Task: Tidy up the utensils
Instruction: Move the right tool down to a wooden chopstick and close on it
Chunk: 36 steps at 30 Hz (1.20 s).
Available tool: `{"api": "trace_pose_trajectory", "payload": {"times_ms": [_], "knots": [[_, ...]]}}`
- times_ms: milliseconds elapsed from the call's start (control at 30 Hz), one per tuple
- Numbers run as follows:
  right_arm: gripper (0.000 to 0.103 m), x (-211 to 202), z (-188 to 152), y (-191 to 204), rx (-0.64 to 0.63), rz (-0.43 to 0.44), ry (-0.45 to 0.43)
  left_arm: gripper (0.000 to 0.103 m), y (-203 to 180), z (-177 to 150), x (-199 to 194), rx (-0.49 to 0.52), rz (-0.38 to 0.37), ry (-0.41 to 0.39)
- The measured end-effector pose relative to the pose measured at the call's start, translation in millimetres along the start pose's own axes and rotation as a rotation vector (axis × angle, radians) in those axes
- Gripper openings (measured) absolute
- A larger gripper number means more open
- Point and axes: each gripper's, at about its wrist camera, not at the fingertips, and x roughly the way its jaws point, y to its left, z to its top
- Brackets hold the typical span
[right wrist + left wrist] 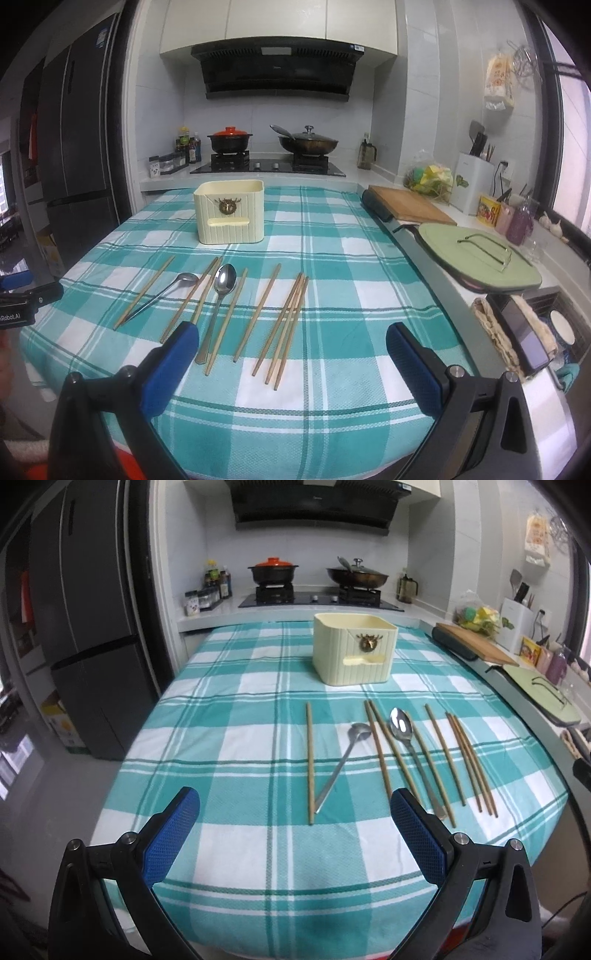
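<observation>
Kitchen: fridge left, stove at back. Bench under teal check cloth. Cream holder box at far centre. Chopsticks and two spoons, big and small, lie loose in a row nearer the camera. Left claw spread wide, empty, above near edge. Right claw same, touching nothing.

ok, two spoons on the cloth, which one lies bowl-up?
The larger spoon, lying among the chopsticks, shows its shiny bowl face up. The smaller spoon to its left has its bowl tipped sideways.
</observation>
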Motion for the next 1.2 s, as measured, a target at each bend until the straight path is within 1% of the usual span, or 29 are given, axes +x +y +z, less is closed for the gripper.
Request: {"api": "trace_pose_trajectory", "payload": {"times_ms": [133,267,300,367,400,433,533,567,600,633,667,733,800,900,967,1000,1133,1200], "knots": [[0.103,25,-1,-23,0.064,-0.020,0.044,0.103,8,10,35,0.036,-0.013,0.040],[0.103,52,-5,-36,0.076,-0.037,0.078,0.103,7,22,68,0.054,-0.025,0.077],[0.101,59,-6,-39,0.077,-0.031,0.090,0.103,8,24,76,0.053,-0.030,0.086],[0.087,76,-8,-39,0.063,-0.022,0.122,0.103,6,29,88,0.048,-0.036,0.105],[0.073,87,-9,-38,0.052,-0.017,0.144,0.103,6,31,92,0.045,-0.040,0.112],[0.062,98,-10,-36,0.042,-0.007,0.171,0.103,5,33,96,0.042,-0.042,0.116],[0.048,129,-11,-33,0.056,0.073,0.244,0.103,6,35,103,0.042,-0.036,0.122],[0.044,138,-12,-30,0.064,0.100,0.261,0.103,7,35,104,0.042,-0.031,0.123],[0.037,147,-12,-27,0.060,0.110,0.274,0.103,8,34,105,0.042,-0.026,0.125],[0.033,156,-12,-24,0.055,0.110,0.288,0.103,10,33,105,0.041,-0.022,0.127],[0.032,165,-12,-23,0.056,0.111,0.303,0.103,11,32,106,0.039,-0.017,0.130],[0.026,182,-14,-22,0.068,0.119,0.342,0.103,16,30,107,0.037,-0.005,0.136],[0.025,195,-16,-23,0.097,0.138,0.376,0.103,20,29,108,0.037,0.007,0.140],[0.023,208,-19,-20,0.083,0.136,0.404,0.103,25,29,110,0.038,0.021,0.144],[0.020,212,-20,-17,0.056,0.117,0.415,0.103,27,31,111,0.040,0.030,0.147],[0.016,212,-20,-15,0.030,0.100,0.415,0.103,28,32,112,0.042,0.032,0.146],[0.015,209,-20,-15,-0.032,0.033,0.435,0.103,30,43,120,0.053,0.021,0.147],[0.015,209,-20,-19,-0.048,0.006,0.443,0.103,31,52,130,0.061,-0.004,0.155]]}}
